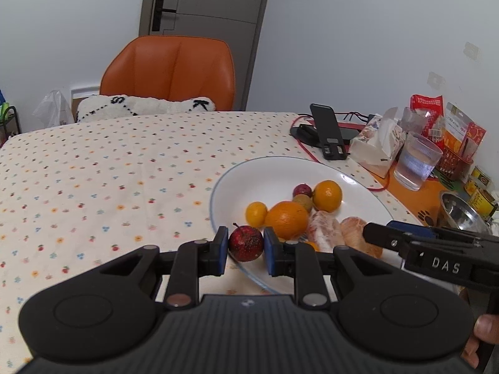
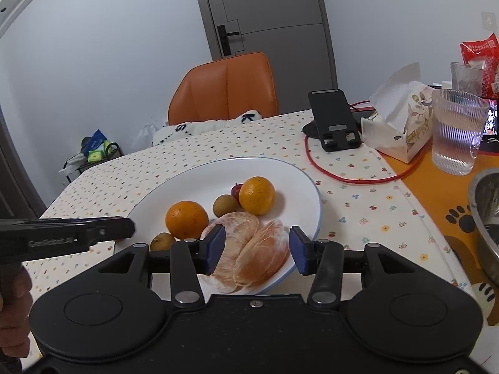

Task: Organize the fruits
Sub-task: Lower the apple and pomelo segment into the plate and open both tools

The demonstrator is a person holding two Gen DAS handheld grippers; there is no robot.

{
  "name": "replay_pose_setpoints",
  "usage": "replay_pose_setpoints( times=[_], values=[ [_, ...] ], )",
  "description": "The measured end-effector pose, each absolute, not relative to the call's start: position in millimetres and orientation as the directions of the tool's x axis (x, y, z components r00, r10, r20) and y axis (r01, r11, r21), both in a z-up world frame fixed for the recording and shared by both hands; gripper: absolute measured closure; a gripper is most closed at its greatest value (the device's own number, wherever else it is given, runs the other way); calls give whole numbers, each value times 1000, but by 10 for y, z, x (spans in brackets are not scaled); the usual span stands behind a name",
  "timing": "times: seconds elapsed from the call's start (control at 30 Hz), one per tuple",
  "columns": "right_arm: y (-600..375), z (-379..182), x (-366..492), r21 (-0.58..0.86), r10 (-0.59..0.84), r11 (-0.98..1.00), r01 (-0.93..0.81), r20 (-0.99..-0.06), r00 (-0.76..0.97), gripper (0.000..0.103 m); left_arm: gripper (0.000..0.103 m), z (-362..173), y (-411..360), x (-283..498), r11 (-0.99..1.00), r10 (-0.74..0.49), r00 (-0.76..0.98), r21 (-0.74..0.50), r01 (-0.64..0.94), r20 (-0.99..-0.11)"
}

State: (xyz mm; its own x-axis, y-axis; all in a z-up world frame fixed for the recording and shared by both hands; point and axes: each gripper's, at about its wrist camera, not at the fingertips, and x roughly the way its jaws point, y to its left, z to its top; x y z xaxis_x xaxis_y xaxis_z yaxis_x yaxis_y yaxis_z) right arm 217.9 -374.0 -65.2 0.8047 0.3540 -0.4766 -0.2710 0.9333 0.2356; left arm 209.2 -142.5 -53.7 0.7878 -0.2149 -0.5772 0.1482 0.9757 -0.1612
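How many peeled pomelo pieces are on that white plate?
2. Both lie side by side at the white plate's near edge: the left pomelo piece touches the right pomelo piece, just ahead of the open right gripper. None seems hidden.

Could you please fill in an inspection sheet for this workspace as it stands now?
Surface: table under floral tablecloth.
Job's things: white plate holding two oranges, peeled pomelo segments and small fruits.
Clutter: ribbed glass, tissue box, phone stand, snack bags, steel bowl.
Grippers: left gripper shut on small red apple; right gripper open around the pomelo.
Cables: red cable.
Surroundings: orange chair, grey door.
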Motion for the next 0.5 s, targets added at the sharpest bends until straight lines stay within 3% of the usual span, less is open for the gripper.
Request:
replay_pose_setpoints(
  times=[0.5],
  values=[
    [-3685,-609,2079,245,358,931,-270,-467,808,46,77,-443,-1506,2037,972,-230,790,-170,161,-568]
  ],
)
